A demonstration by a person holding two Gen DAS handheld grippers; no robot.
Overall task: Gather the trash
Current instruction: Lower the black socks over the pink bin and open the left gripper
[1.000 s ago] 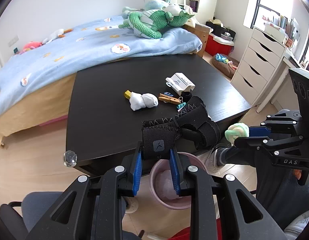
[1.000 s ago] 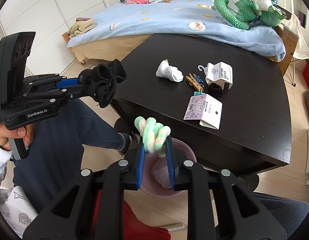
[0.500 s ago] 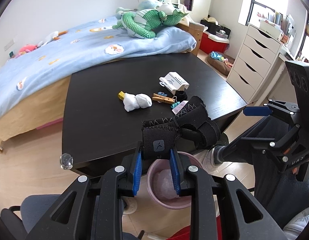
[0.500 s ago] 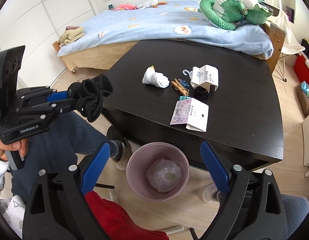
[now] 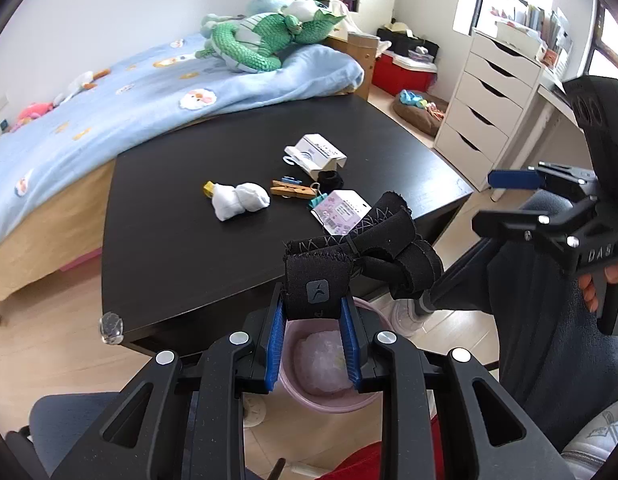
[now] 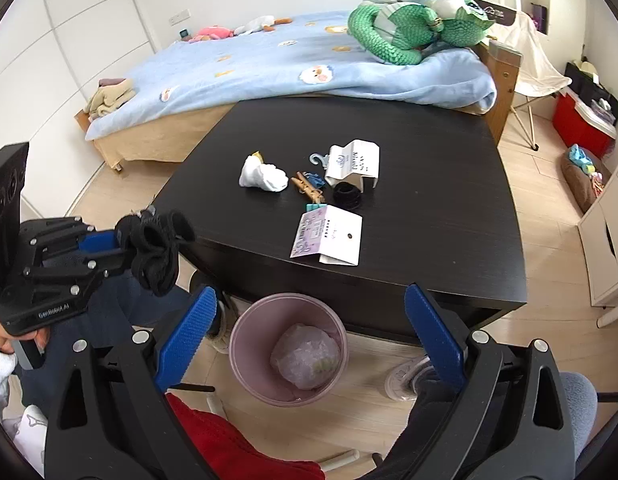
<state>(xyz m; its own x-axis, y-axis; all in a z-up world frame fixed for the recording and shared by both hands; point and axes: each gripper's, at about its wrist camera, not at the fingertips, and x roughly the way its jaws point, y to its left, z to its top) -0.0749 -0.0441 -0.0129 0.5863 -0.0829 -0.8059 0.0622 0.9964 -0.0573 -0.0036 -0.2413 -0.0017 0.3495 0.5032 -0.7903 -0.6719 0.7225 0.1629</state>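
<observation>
My left gripper [image 5: 312,338] is shut on a black wrist brace [image 5: 349,256] and holds it above the pink trash bin [image 5: 293,386]. The brace also shows in the right wrist view [image 6: 157,246]. My right gripper [image 6: 309,330] is open and empty above the bin [image 6: 245,332], which holds a clear plastic wad [image 6: 307,356]. On the black table [image 6: 429,184] lie a white sock [image 6: 265,176], clothespins [image 6: 309,188], a black hair tie [image 6: 347,196], a white sock label [image 6: 353,164] and a purple card [image 6: 329,236].
A bed with a blue blanket [image 6: 289,64] and a green plush [image 6: 405,28] stands behind the table. White drawers [image 5: 493,108] stand at the right. A person's legs [image 5: 549,320] and a chair [image 6: 581,408] are beside the bin.
My right gripper opened and let go of the green and white scrunchie, which is no longer in view. My left gripper still holds the black brace over the bin.
</observation>
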